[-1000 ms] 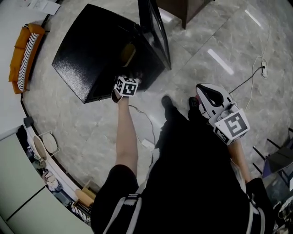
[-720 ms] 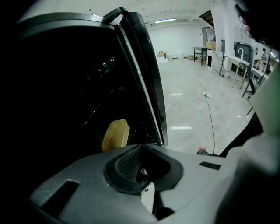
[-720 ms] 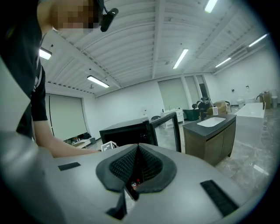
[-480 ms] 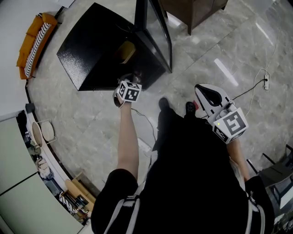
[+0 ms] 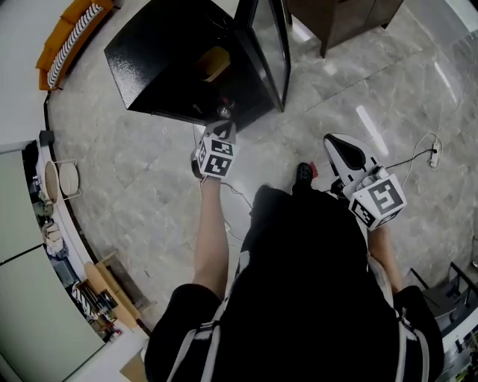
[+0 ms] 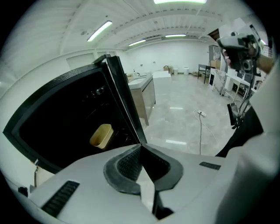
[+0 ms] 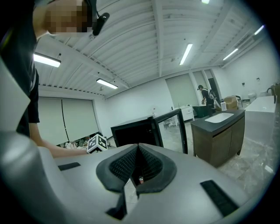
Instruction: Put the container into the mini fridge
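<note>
A black mini fridge, its top finely speckled, stands on a floor of pale grey marbled stone, and we make out a mustard-yellow container against its dark interior. Our left tongs and right tongs are light grey with black, ribbed pads; each carries a white cube printed with black square markers. Our black clothing, crossed by white-and-grey striped straps, fills the foreground. An orange sofa with a black-and-white striped cushion lines the upper left, and a dark brown cabinet sits at the top.
</note>
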Demonstrator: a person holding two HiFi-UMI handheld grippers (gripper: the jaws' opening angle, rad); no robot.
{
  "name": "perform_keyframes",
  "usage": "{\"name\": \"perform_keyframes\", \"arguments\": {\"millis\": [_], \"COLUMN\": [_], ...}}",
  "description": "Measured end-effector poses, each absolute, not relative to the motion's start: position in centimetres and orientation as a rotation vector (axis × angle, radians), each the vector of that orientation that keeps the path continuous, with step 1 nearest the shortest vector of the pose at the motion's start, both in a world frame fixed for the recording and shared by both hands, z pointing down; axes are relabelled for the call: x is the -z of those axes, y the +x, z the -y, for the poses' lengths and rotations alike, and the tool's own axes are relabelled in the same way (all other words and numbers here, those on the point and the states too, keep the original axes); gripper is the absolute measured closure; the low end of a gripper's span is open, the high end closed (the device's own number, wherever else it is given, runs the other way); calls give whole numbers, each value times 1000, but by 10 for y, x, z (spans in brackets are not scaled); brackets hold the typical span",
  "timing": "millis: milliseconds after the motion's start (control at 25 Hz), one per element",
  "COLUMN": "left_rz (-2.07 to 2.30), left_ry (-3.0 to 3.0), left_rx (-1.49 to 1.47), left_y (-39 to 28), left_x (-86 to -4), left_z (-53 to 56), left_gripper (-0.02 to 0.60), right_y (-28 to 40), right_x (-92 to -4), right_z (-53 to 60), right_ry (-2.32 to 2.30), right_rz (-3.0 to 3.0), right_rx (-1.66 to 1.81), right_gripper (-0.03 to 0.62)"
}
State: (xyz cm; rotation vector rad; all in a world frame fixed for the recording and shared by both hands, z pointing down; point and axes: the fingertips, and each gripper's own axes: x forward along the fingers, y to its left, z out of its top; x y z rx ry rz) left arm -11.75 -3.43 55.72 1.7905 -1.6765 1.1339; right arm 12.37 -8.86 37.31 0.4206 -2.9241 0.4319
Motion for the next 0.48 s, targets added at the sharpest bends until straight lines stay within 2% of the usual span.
{"name": "perform_keyframes", "arguments": {"millis": [480], "left_rz": [1820], "left_ry": [1945], "left_rx": [-683], "left_y": [-56], "left_x": [-463], "left_z": [-57], "left_gripper": [549], "right_y": [123], "right_x": [-366], "right_z": [43], "right_ry": [480], "right_rz": [2925], "right_rx": [-409], "right_gripper": [576]}}
